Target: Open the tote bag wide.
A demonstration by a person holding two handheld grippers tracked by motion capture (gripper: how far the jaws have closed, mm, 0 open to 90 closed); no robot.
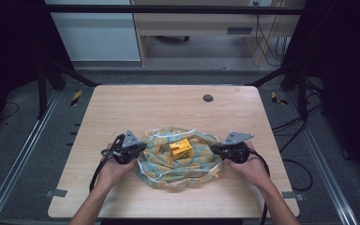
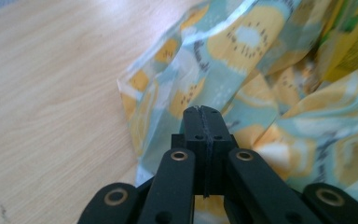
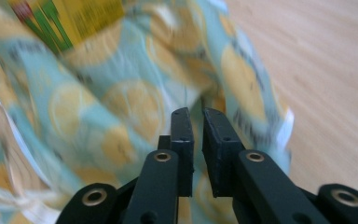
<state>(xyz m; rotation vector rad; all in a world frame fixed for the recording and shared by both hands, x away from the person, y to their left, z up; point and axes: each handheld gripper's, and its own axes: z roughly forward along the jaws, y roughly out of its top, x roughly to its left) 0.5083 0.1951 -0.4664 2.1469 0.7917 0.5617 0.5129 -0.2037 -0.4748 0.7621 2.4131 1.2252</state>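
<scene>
A light blue cloth (image 1: 168, 169) printed with yellow fruit slices lies bunched on the wooden table (image 1: 136, 104), its edges raised around a small yellow box (image 1: 180, 148). My left gripper (image 1: 142, 148) is at the cloth's left edge. In the left gripper view its jaws (image 2: 203, 110) are pressed together, and folds of the cloth (image 2: 223, 56) run into the tips. My right gripper (image 1: 214, 149) is at the cloth's right edge. Its jaws (image 3: 196, 112) stand a narrow gap apart over the cloth (image 3: 98, 102), pressing on nothing. The box (image 3: 74, 18) sits beyond them.
A round dark grommet (image 1: 208, 98) sits near the table's far edge. Bare wood surrounds the cloth on all sides. Dark frame posts and cables flank the table. The person's forearms come in from the near edge.
</scene>
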